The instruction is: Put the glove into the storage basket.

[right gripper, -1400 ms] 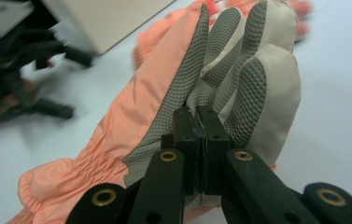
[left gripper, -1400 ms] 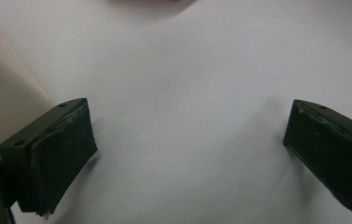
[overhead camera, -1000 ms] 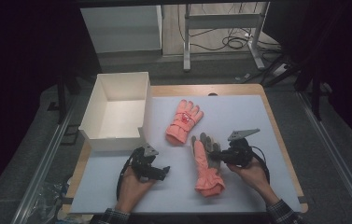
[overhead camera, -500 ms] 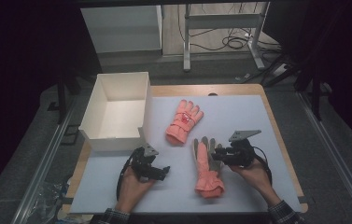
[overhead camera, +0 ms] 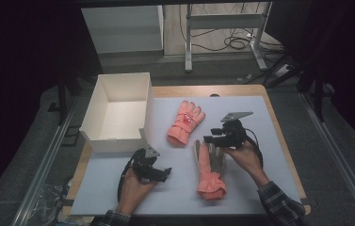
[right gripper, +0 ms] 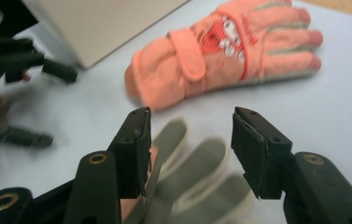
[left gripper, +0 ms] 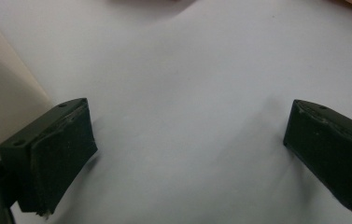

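White counter, two gloves, one box.
Our right hand-held gripper has just been opening above the palm-up glove, nothing clamped; left hand-held gripper gapes, empty.

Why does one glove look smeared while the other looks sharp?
In the right gripper view the grey-palmed glove below the jaws is blurred, close to the lens, while the orange glove beyond is sharper; in the high view the table is lit and the surroundings dark.
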Motion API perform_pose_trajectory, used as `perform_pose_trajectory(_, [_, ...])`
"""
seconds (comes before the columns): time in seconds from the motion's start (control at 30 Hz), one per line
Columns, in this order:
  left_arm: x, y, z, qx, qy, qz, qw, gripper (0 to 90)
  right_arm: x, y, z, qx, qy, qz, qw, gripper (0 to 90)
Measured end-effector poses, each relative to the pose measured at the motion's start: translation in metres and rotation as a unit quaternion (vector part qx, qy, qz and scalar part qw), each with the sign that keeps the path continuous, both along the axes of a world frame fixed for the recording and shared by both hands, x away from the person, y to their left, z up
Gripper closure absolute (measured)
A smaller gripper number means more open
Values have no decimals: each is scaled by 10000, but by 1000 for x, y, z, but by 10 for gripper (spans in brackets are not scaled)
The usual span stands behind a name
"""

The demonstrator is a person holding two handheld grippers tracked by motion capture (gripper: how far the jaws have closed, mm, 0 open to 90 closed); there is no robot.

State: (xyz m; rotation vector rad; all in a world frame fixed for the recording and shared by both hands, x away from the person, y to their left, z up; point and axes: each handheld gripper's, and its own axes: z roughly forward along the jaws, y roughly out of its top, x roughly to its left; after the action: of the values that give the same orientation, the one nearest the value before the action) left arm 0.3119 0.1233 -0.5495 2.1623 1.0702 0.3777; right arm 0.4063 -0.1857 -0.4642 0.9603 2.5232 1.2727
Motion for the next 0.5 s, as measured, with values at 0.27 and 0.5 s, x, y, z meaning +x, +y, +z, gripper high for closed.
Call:
perform_pose_trajectory(0.27, [0, 0, 0, 15, 15, -10, 10000, 15, 35, 31, 2, -134, 1, -73, 9999, 462])
perform_pose_trajectory(0.5, [0, 0, 0, 4, 16, -7, 10000, 15, 66, 55, -6, -296, 57, -143, 9994, 462])
